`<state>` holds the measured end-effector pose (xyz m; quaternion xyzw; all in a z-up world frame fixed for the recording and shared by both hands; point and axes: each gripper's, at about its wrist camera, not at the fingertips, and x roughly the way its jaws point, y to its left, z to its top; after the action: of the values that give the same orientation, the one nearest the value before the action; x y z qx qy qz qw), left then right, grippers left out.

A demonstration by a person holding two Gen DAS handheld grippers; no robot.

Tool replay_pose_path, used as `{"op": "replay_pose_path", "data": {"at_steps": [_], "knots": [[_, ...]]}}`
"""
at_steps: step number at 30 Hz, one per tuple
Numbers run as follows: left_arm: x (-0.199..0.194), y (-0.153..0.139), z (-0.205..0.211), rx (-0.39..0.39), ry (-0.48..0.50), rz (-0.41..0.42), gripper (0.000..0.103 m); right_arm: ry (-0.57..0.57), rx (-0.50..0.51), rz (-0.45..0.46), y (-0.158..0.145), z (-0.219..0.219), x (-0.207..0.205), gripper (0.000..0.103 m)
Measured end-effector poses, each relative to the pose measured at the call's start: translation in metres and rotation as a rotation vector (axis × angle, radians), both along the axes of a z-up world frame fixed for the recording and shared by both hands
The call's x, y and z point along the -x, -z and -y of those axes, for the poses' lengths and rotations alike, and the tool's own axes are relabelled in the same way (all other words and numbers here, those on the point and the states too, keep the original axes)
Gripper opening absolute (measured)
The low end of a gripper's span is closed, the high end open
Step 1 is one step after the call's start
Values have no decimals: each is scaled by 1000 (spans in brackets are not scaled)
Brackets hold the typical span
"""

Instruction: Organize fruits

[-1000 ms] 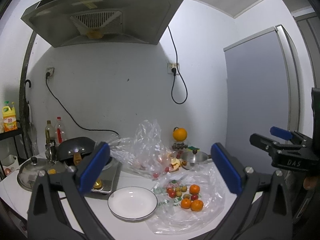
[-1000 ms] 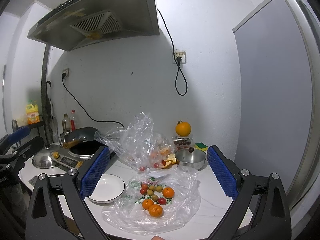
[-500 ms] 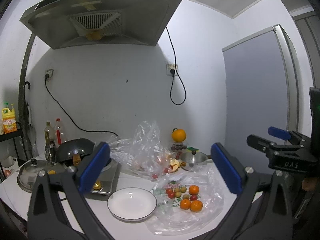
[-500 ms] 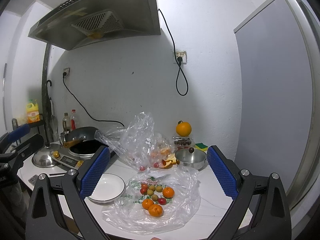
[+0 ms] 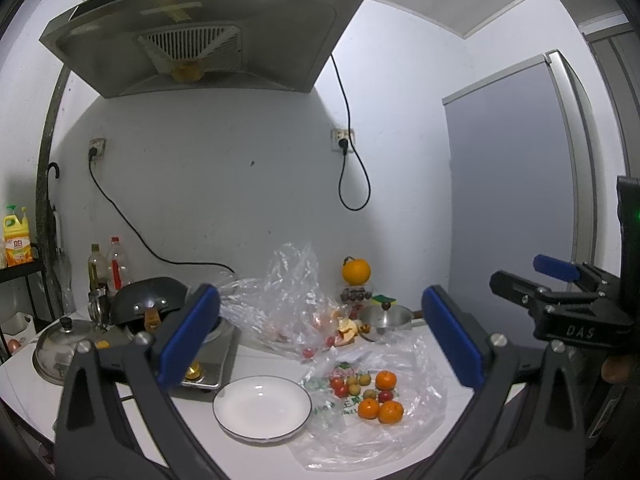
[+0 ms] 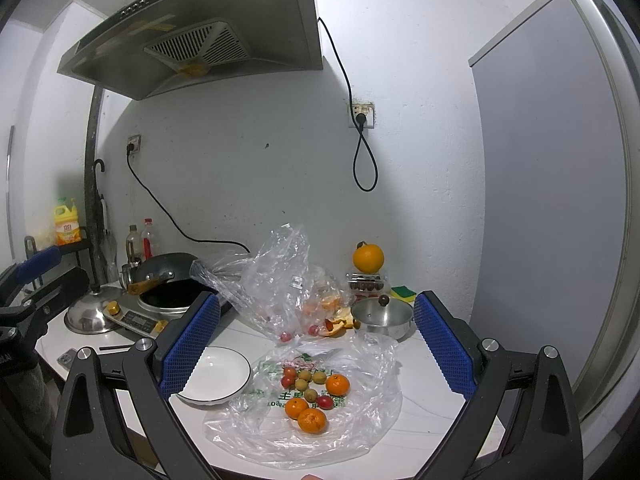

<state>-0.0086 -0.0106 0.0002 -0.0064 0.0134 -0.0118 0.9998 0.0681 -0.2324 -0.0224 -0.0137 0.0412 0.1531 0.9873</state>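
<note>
Both claws, left claw (image 5: 320, 344) and right claw (image 6: 316, 344), hover wide apart, empty. Fruits (image 6: 312, 396) lie on a plastic bag (image 6: 360, 432) on the tabletop (image 6: 432, 412); the white plate (image 6: 216, 376) beside them is bare. Sorting looks unstarted.

**What's sitting on my white counter right now**

So the counter (image 6: 424, 404) is a white top run up against the wall. Directly on it: an empty white plate (image 6: 218, 374) with a dark rim, and just beside it to the right a flattened clear plastic bag (image 6: 304, 432) with the small fruit lying on it. Behind that there's a second, crumpled clear bag (image 6: 276, 280) standing up, some orange peel (image 6: 340, 320) next to it, and a little lidded steel pot (image 6: 382, 316). Over on the left sits a single-burner cooktop (image 6: 140, 320) with a black wok on it, plus a steel lid (image 6: 92, 314) resting on the counter nearby.
</note>
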Motion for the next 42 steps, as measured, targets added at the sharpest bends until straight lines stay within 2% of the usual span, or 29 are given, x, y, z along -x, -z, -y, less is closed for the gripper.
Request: {"op": "replay_pose_path", "data": {"at_steps": [26, 42], "knots": [[-2, 3, -2, 1, 5, -9, 102, -1, 6, -8, 4, -3, 0, 99], [-48, 31, 3, -4, 11, -101, 102, 10, 35, -90, 31, -1, -38, 99]]}}
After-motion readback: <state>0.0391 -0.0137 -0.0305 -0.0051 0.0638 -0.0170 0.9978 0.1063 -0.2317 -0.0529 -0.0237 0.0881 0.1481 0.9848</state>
